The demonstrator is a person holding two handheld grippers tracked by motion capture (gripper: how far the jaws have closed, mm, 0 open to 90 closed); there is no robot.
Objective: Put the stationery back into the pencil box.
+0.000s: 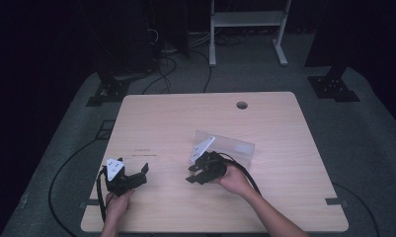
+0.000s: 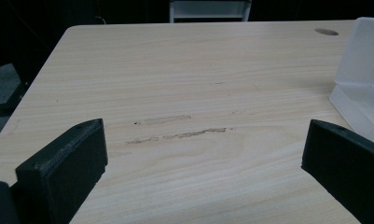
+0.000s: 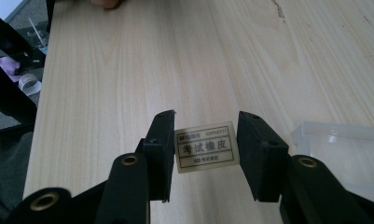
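Observation:
A small cream eraser (image 3: 205, 147) with a printed label sits between the jaws of my right gripper (image 3: 206, 122), which is shut on it just above the wooden table (image 3: 128, 70). In the high view the right gripper (image 1: 193, 174) is near the table's middle, in front of a clear plastic box (image 1: 230, 146). My left gripper (image 1: 142, 174) hovers at the front left with its jaws wide apart and nothing between them (image 2: 205, 140). The clear box (image 2: 362, 84) stands to its right.
The box's open clear tray (image 3: 343, 144) lies just right of the right jaw. Scuff marks (image 2: 175, 135) cross the wood ahead of the left gripper. A round cable hole (image 1: 242, 105) sits near the far edge. Cables and stand legs (image 1: 245, 29) lie on the floor beyond.

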